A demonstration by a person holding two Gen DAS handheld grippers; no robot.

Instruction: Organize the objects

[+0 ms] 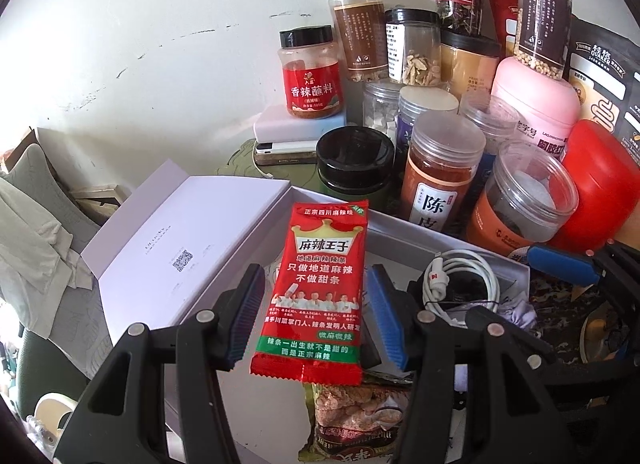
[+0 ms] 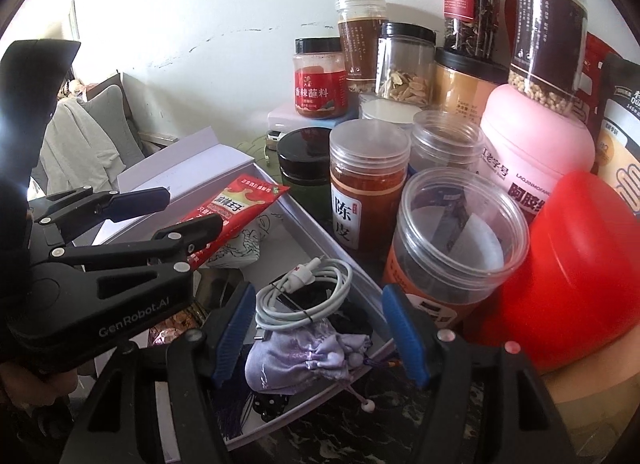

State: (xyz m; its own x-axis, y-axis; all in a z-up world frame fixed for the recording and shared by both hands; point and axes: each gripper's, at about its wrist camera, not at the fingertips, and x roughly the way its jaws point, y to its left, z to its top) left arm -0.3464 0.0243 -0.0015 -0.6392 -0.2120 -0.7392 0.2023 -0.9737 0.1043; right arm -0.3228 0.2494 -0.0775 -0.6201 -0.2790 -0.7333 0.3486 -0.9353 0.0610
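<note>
I hold the red snack packet [image 1: 316, 296] in my left tongs [image 1: 316, 312], which are clamped on its sides, tilted downward above the open white box [image 2: 320, 224]. I judge this as the sorting step; next the packet needs a free place. My right tongs [image 2: 316, 340] stand apart, empty, angled down over the white cable [image 2: 304, 292] and the lilac pouch [image 2: 300, 360] inside the box.

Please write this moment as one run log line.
left gripper: shut on red snack packet | right gripper: open above lilac pouch | white box: open
</note>
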